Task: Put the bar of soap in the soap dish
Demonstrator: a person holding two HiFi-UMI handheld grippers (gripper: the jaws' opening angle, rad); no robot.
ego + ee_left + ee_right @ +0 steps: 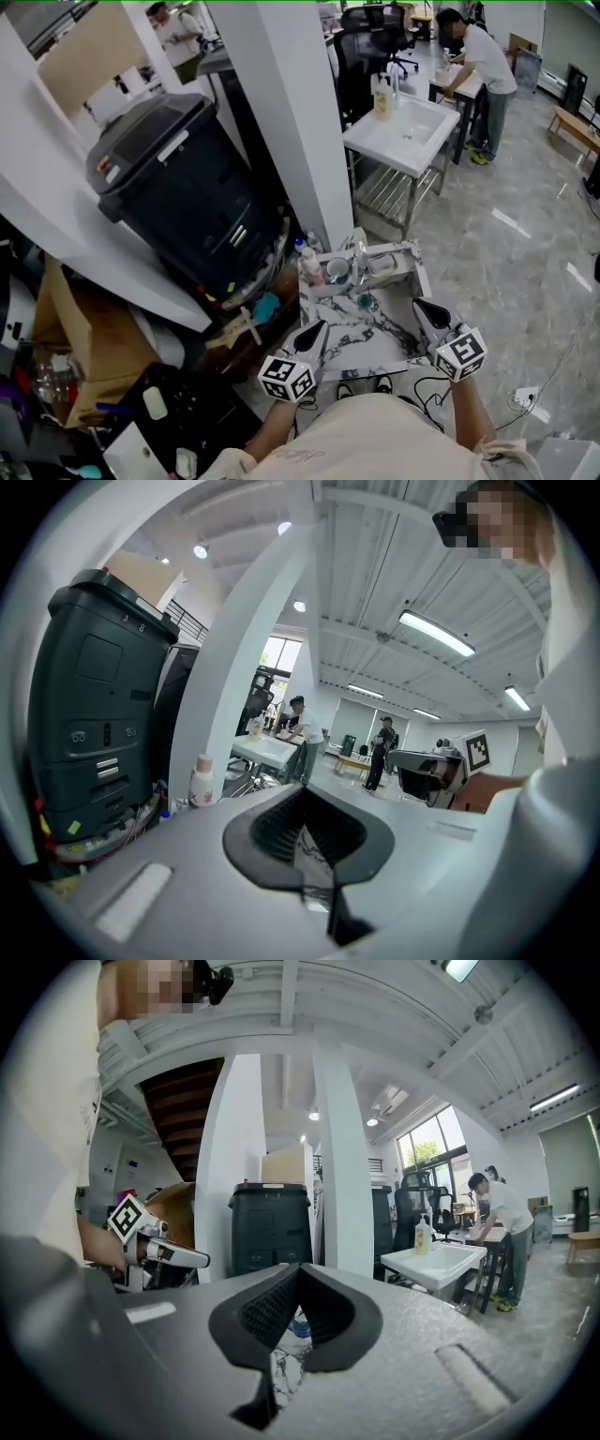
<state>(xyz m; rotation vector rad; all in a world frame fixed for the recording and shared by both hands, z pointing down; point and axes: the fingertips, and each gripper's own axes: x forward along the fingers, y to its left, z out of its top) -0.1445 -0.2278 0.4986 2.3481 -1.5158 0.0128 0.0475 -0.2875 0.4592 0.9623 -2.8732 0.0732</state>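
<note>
A small marble-topped table (375, 342) stands just below me in the head view. At its far end are a pink-capped bottle (309, 262), a cup (337, 272) and a shallow white dish (382, 265). A small teal thing (365, 301) lies on the marble, and it shows through the notch of the right gripper's jaws (298, 1326). I cannot pick out the bar of soap for certain. My left gripper (317, 330) and right gripper (424, 307) hover over the table's near end, both shut and holding nothing. Each camera looks over its own closed jaws, left gripper (305, 803) and right gripper (298, 1283).
A big black bin (178, 187) leans beside a white column (291, 112) left of the table. Cardboard and clutter (84, 328) fill the floor at left. Further back stand a white basin on a metal frame (403, 131), an office chair (370, 47) and a person at a desk (483, 75).
</note>
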